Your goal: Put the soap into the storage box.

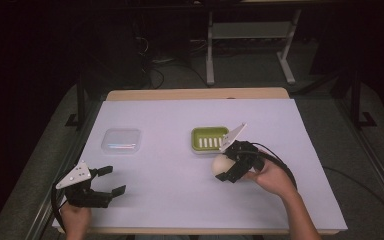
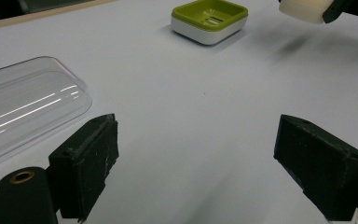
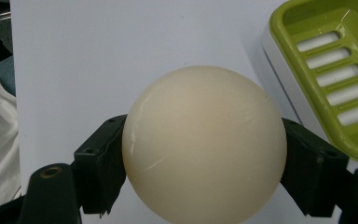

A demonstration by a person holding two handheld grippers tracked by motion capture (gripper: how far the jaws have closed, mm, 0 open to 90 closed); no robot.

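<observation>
Right gripper (image 1: 228, 167) clamped the cream soap (image 1: 222, 163) just off the table; green soap dish (image 1: 209, 138) sat close at its 11 o'clock. Left gripper (image 1: 111, 180) gaped, idle, well apart.

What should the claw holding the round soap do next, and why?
Probably carry it a short way toward the green soap dish and lower it in. The right claw is shut on the cream soap, held up off the sheet right beside the dish, and the dish's slotted tray is empty. The left claw waits open.
</observation>
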